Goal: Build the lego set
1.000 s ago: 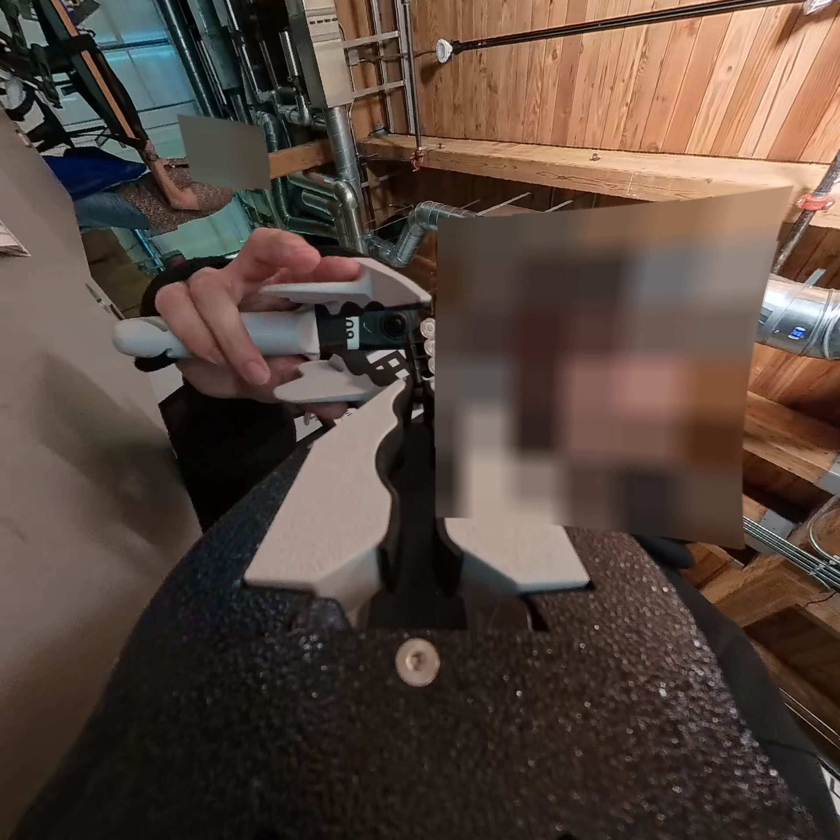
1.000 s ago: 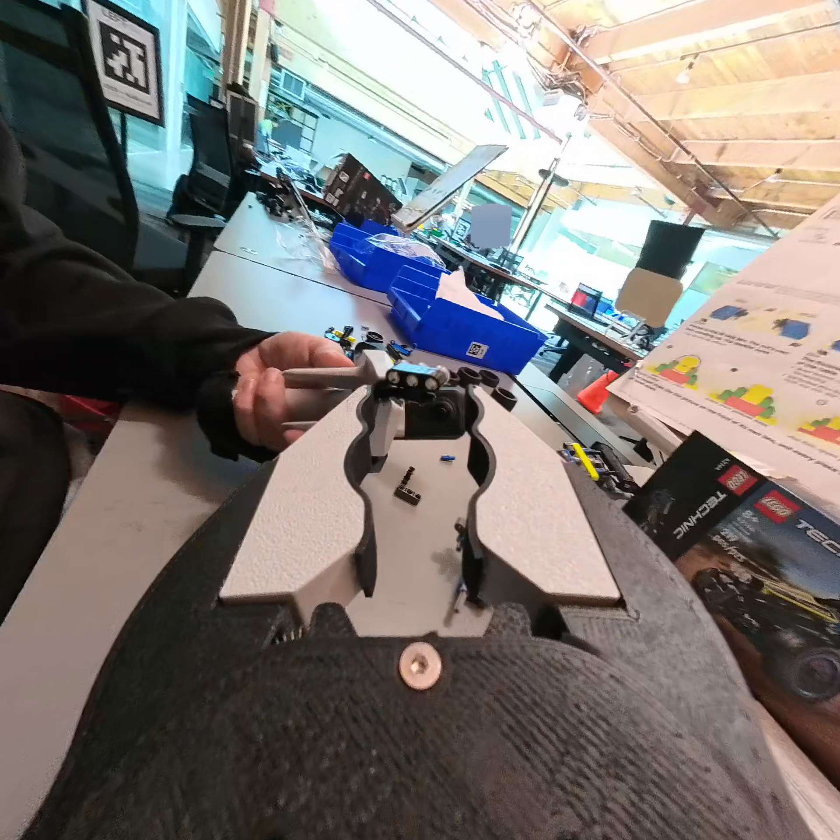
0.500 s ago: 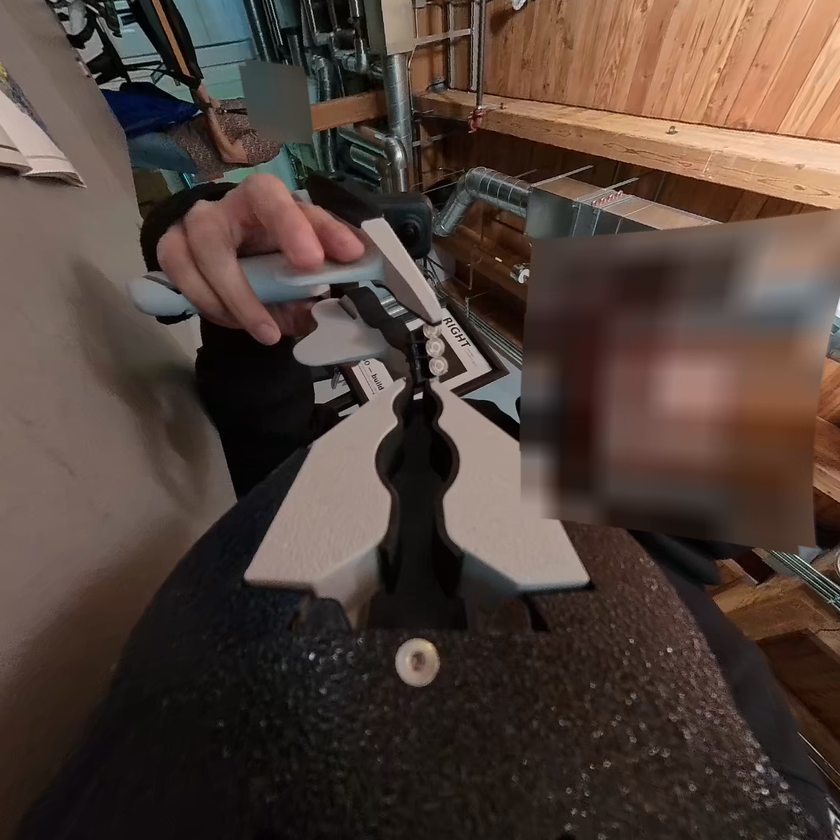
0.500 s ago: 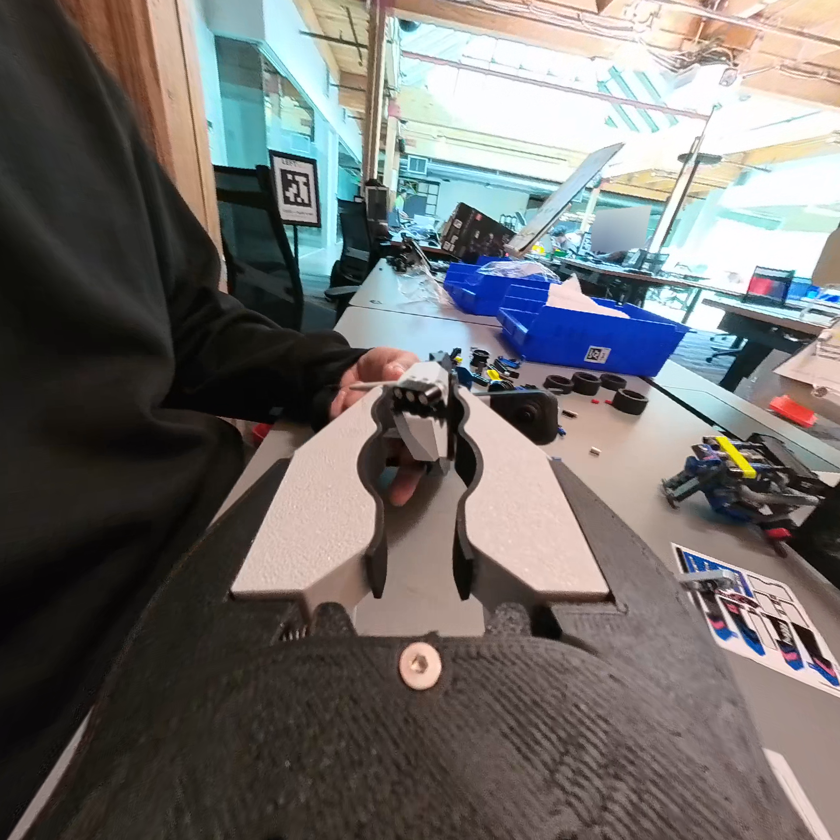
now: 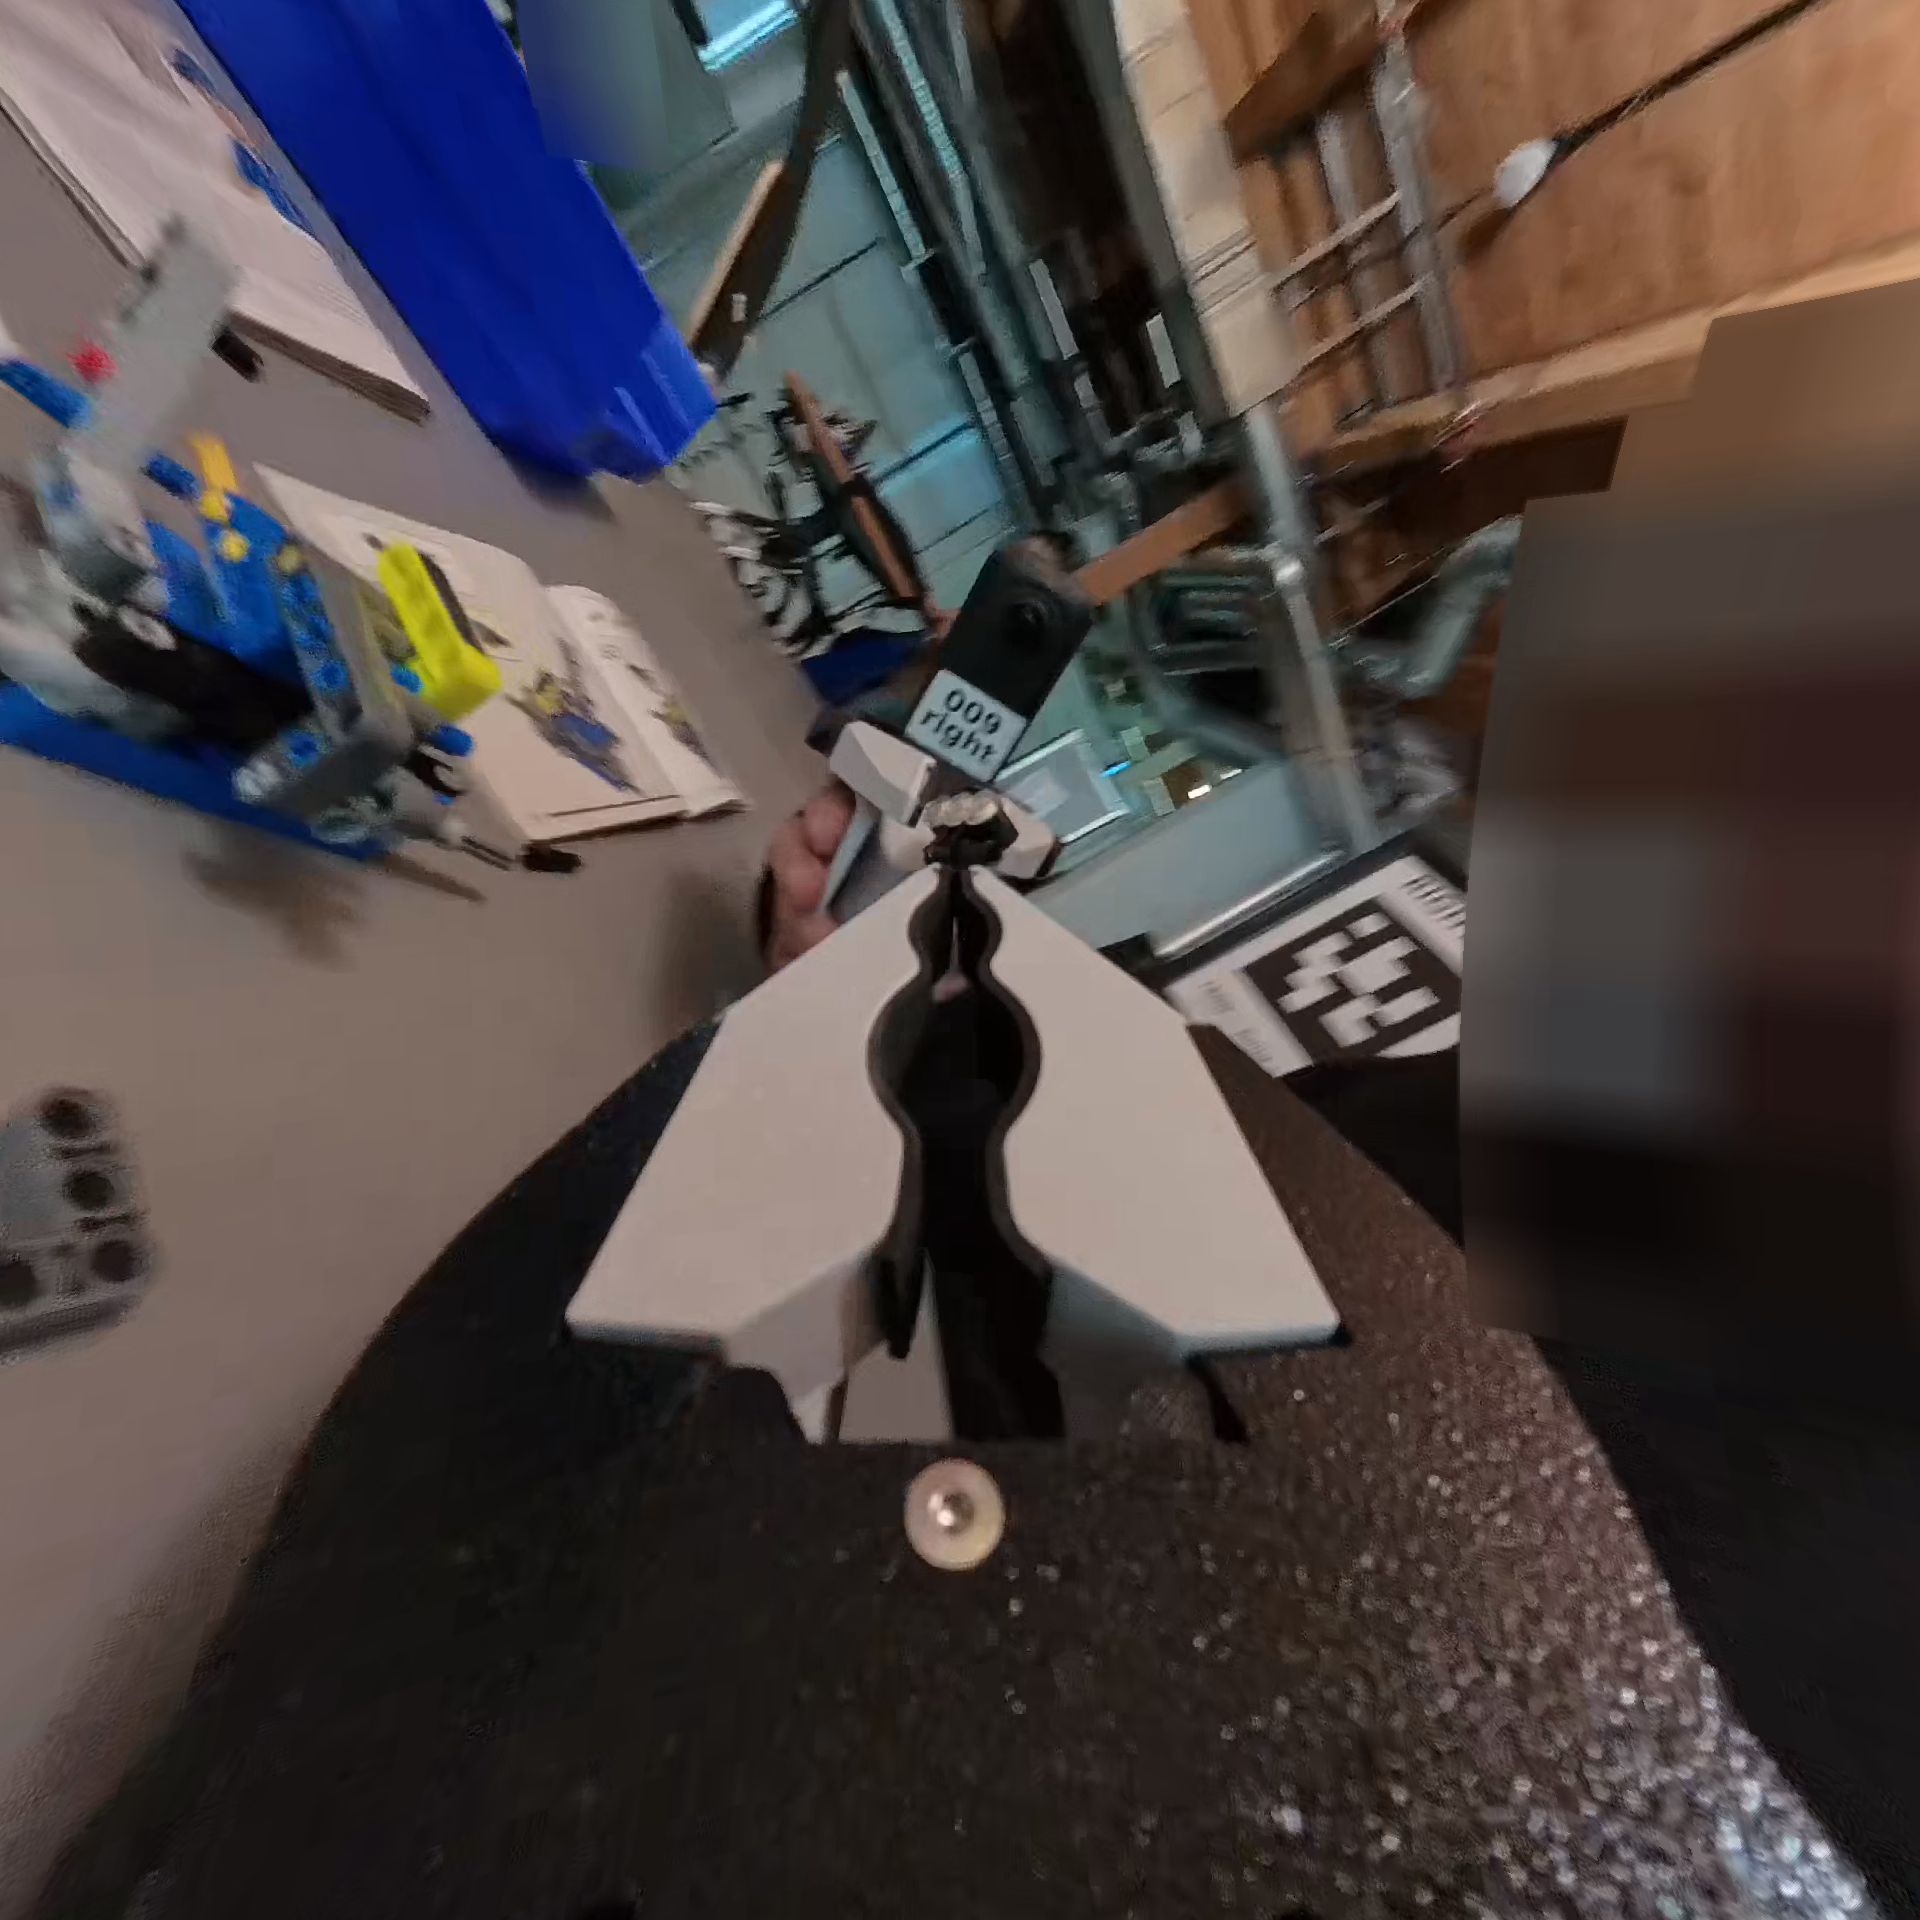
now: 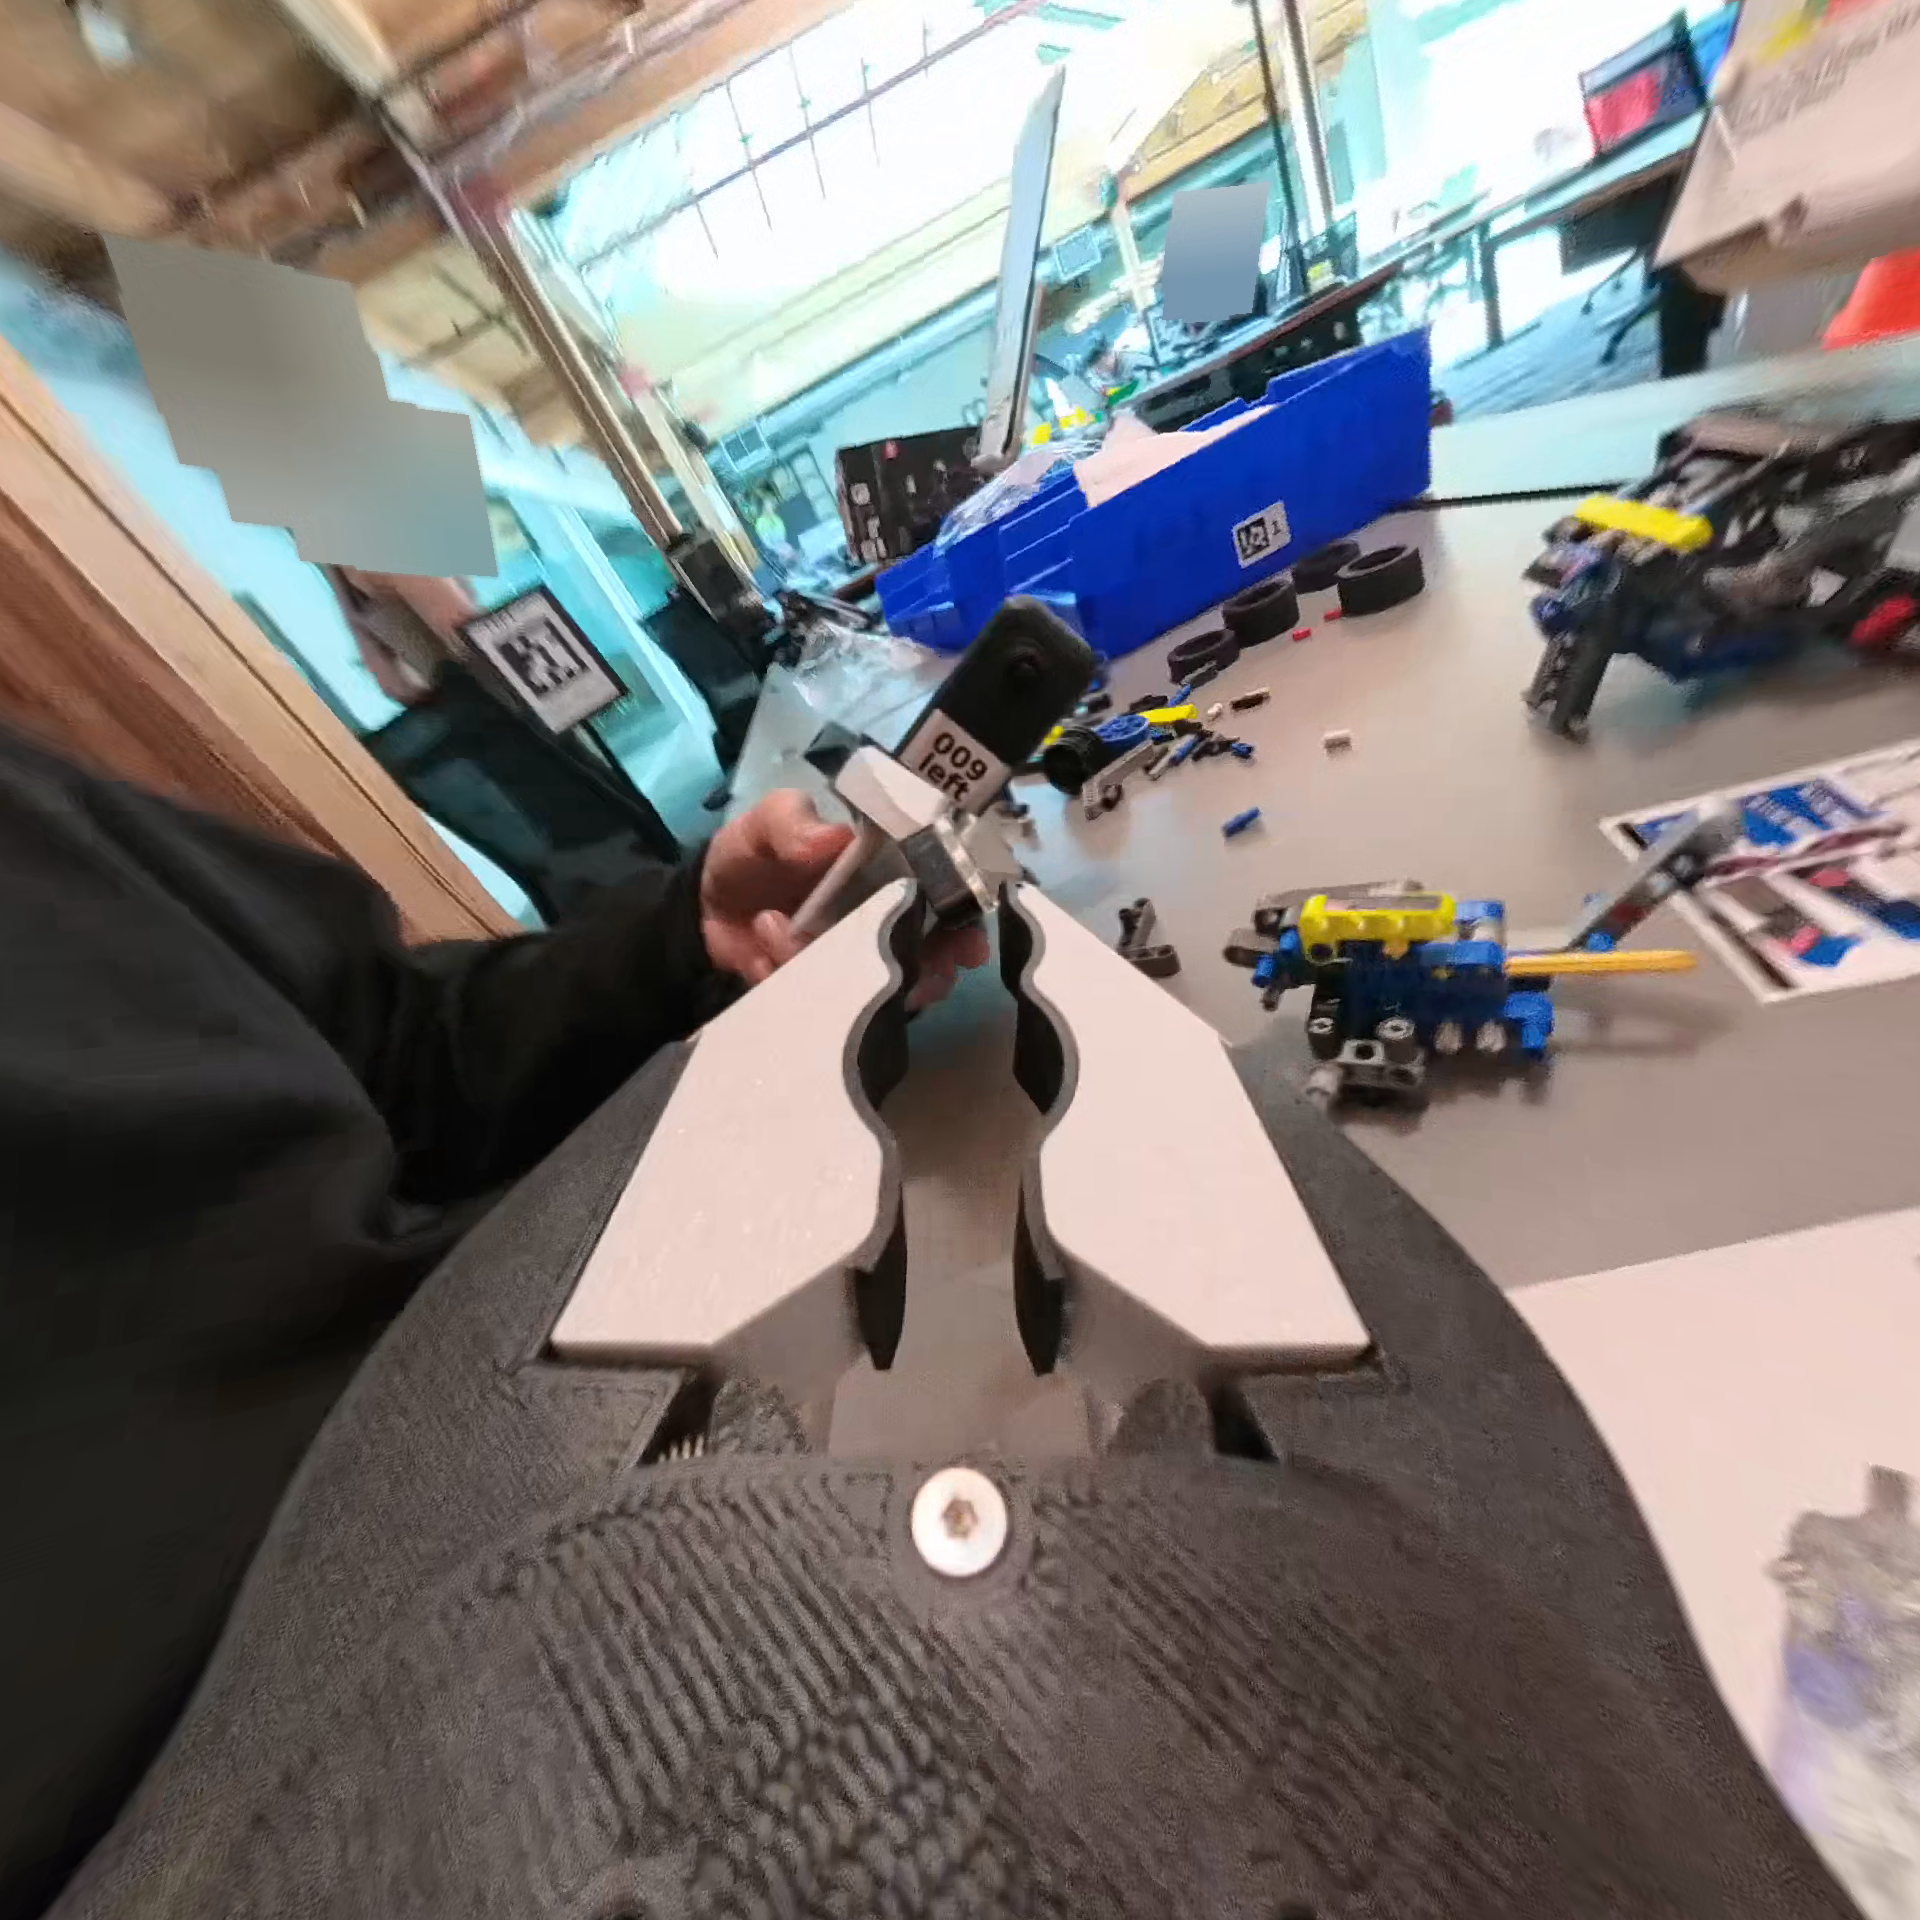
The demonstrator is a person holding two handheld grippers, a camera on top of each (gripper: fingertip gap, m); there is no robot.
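Left tongs (image 5: 958, 881), seen along their own fingers, stand nearly shut, the tips pinching a small dark lego piece (image 5: 962, 844) topped by a short row of pale round studs. Right tongs (image 6: 958, 896) stand narrowly parted, their tips flanking the same small piece (image 6: 951, 868), seen here as a grey beam; whether they press on it cannot be told. Both tongs meet tip to tip above the bench (image 6: 1558, 1164), each carrying a black camera with a pale label. A hand (image 6: 774, 883) in a dark sleeve grips the handle of the left tongs in the right wrist view; part of a hand (image 5: 805, 862) shows behind the right tongs in the left wrist view.

On the bench to the right of the tongs lies a blue, yellow and grey sub-assembly (image 6: 1392, 971) with a yellow axle projecting from it. Beyond it, printed instruction sheets (image 6: 1787, 862) lie flat. Farther off sits a larger, blurred dark vehicle frame (image 6: 1745, 561) with a yellow part. Loose small parts (image 6: 1174, 738) and black tyres (image 6: 1320, 587) lie scattered before blue bins (image 6: 1174, 551). A checkered marker board (image 6: 540, 657) stands at far left.
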